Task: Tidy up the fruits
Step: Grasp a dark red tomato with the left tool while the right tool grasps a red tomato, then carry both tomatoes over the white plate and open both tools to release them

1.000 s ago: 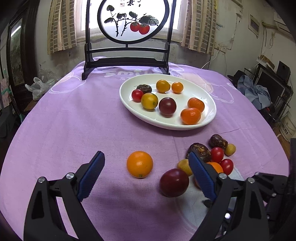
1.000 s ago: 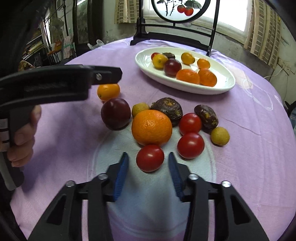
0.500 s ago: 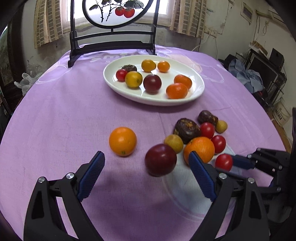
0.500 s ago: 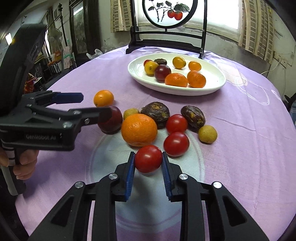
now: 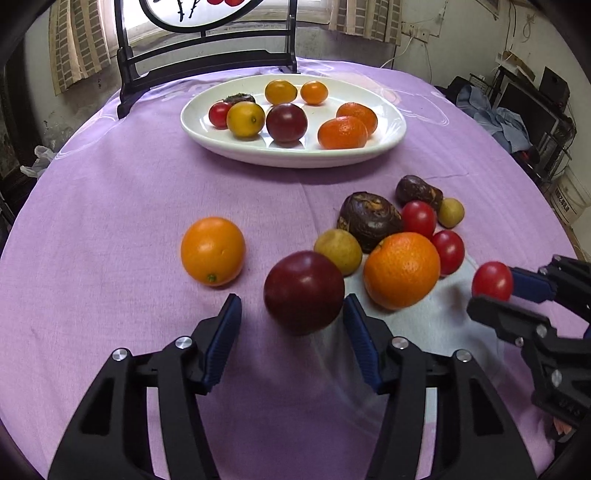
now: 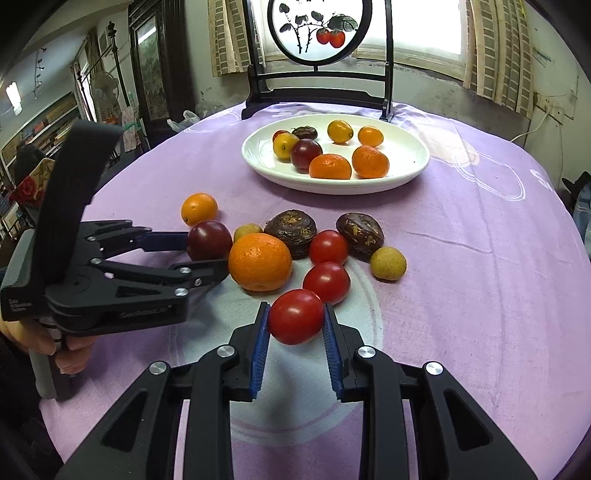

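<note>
My right gripper [image 6: 295, 325] is shut on a red cherry tomato [image 6: 295, 316] and holds it just above the cloth; the tomato also shows in the left wrist view [image 5: 492, 281]. My left gripper [image 5: 293, 314] is open, its jaws on either side of a dark red plum [image 5: 303, 291], with a gap on the left side; the plum also shows in the right wrist view [image 6: 209, 240]. A white oval plate [image 5: 388, 142] at the back holds several fruits. Loose fruits lie in front of it: a large orange [image 5: 402, 270] and a small orange [image 5: 212, 251].
Two brown wrinkled fruits [image 6: 291, 228], two more red tomatoes [image 6: 327, 282] and two small yellow fruits [image 6: 388, 263] lie on the purple tablecloth [image 6: 480, 295]. A black-framed round screen [image 6: 314, 33] stands behind the plate. The table edge curves away on all sides.
My right gripper closed on the red tomato and lifted it slightly. My left gripper moved forward to the dark plum and its jaws narrowed around it.
</note>
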`<state>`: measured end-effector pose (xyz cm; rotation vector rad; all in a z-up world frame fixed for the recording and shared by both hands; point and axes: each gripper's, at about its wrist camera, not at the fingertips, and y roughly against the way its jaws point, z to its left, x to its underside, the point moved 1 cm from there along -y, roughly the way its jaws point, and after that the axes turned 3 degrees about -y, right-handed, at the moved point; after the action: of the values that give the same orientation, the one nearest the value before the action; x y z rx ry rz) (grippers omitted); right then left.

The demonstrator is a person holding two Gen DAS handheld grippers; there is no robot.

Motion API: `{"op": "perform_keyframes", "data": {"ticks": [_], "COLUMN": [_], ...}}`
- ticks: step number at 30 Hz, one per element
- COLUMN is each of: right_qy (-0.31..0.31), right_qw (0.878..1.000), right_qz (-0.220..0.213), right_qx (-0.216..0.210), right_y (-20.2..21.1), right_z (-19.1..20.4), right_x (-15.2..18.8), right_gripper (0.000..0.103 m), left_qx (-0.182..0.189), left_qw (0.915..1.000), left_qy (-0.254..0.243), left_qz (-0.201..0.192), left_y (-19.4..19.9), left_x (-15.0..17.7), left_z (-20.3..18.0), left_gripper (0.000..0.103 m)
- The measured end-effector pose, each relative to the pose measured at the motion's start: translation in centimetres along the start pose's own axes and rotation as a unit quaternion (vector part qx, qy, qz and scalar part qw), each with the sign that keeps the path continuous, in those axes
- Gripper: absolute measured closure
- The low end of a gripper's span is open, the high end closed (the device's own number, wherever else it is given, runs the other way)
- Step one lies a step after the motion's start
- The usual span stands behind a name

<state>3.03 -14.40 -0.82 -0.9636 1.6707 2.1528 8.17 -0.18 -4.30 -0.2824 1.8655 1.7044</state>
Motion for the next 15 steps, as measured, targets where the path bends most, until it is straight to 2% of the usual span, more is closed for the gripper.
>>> {"op": "perform_keyframes", "data": {"ticks": [2,5,10,15], "right_qy": [0.0,-0.001,0.001,-0.009], "right_qw": [1.0,1.0,1.0,1.0], "right_qz": [-0.002,-0.001,-0.009,-0.027], "right_qx": [-0.001,0.001,-0.003,-0.005], "right_y": [0.0,-0.1,0.2,0.6], "right_z": [0.0,-0.2,0.0,-0.5], "right_x": [0.0,-0.1,-0.1,-0.4], "right_gripper": [0.075,0.075,0.075,0.075], "left_qx": [-0.005,-0.01,-0.001,0.015], "left_qw": [1.0,0.9998,0.9999,0.9993], "left_qy": [-0.004,-0.013,-0.011,-0.006], "left_qz": [-0.002,-0.014,-0.013,-0.035], "left_y": [-0.2,-0.4,0.3,2.7], "left_x": [-0.3,-0.5,-0.4,-1.1], "left_z": [-0.2,-0.6,-0.6,-0.4], "left_gripper": [0.047,0.063,0.064,0.064]}}
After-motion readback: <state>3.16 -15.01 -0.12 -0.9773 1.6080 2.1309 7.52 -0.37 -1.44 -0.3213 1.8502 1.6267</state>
